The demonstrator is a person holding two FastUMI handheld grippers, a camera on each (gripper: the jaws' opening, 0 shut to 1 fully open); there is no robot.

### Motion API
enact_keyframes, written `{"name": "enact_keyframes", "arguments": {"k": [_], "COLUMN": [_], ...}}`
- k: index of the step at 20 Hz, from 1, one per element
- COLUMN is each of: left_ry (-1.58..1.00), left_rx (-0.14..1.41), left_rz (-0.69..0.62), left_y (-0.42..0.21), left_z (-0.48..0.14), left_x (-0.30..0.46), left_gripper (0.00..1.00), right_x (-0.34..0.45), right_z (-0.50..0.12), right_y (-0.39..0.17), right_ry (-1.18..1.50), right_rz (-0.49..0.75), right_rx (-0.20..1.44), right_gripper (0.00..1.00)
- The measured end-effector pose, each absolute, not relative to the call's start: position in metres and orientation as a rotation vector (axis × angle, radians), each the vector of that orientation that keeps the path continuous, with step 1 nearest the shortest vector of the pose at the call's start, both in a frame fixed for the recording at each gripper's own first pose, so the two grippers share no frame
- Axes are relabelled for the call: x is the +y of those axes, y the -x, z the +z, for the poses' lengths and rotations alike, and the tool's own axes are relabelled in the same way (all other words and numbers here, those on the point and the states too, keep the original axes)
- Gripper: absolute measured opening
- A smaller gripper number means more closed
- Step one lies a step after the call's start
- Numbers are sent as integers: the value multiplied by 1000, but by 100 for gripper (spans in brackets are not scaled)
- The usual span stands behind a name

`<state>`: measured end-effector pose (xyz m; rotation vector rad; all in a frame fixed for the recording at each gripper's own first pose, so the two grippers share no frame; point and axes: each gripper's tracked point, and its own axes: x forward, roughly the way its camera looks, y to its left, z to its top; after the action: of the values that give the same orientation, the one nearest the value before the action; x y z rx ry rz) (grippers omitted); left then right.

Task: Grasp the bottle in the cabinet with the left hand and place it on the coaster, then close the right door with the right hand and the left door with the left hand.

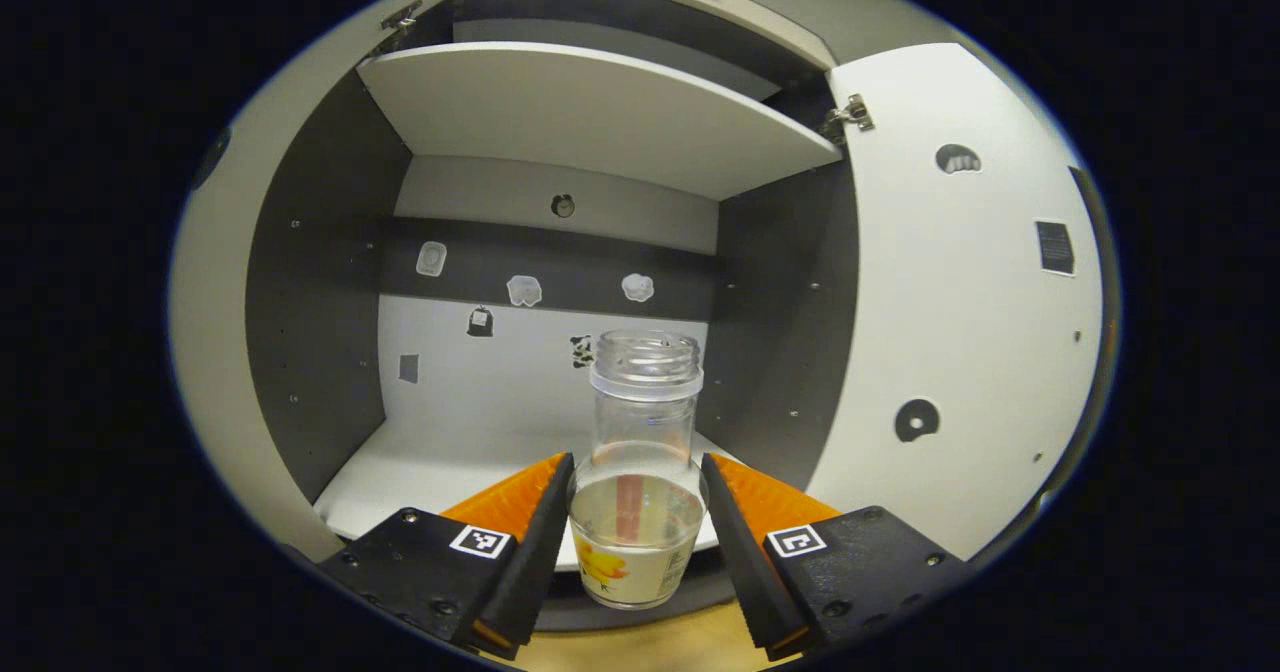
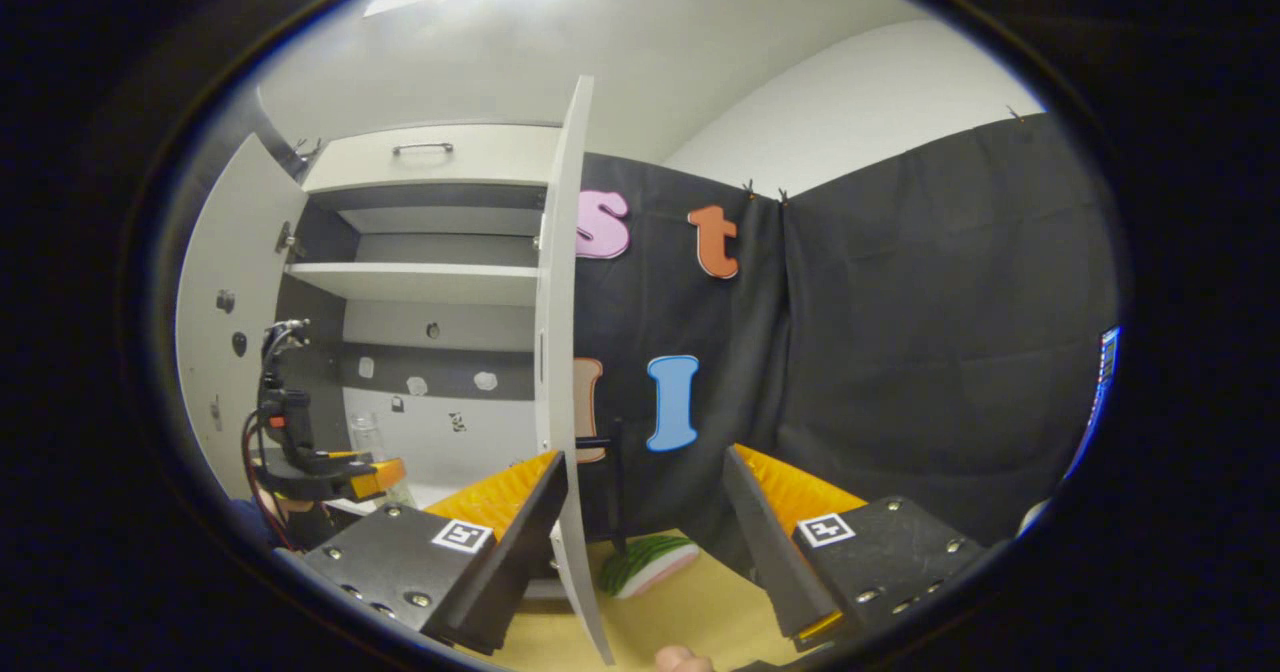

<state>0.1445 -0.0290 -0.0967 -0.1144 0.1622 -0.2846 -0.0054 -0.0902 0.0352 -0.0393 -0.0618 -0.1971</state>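
We bracket the bottle [image 1: 640, 472] at the cabinet [image 1: 330, 282] mouth, left tool [image 1: 637, 512] not visibly clamped; the right tool [image 2: 645, 512] waits spread at five o'clock. Next: the coaster.

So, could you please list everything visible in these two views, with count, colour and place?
Bottle: one, clear, no cap, at the cabinet's front edge between the left tongs' fingers.
Cabinet: one, grey inside.
Doors: two, white, both open; right door, left door.
Shelf: one, white, upper cabinet.
Stickers: several, pale, on the back wall.
Drawer: one, white, above the cabinet.
Table: one, wooden.
Green-and-white object: one, on the table.
Left tongs: one, around the bottle, contact unclear.
Right tongs: one, open, by the right door's edge.
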Motion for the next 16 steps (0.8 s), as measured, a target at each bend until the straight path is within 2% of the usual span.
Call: {"name": "enact_keyframes", "arguments": {"k": [3, 10, 12, 14, 15, 16], "left_ry": [136, 184, 205, 227, 235, 250], "left_rx": [190, 382, 434, 482, 503, 519], "left_rz": [-336, -387, -393, -381, -376, -373], "left_y": [-105, -16, 7, 27, 33, 40], "left_z": [-114, -211, -240, -265, -276, -286], "left_x": [-29, -22, -22, -19, -19, -19], "left_gripper": [78, 78, 79, 81, 79, 79], "right_x": [-84, -74, -74, -76, -76, -76], "right_z": [36, 41, 41, 41, 41, 41], "right_y": [14, 26, 26, 27, 28, 28], "right_ry": [33, 11, 14, 21, 22, 22], "right_rz": [-171, -122, -115, -112, -111, -109], "right_rx": [-60, -65, -60, -59, -59, -57], "right_gripper": [95, 95, 98, 92, 95, 92]}}
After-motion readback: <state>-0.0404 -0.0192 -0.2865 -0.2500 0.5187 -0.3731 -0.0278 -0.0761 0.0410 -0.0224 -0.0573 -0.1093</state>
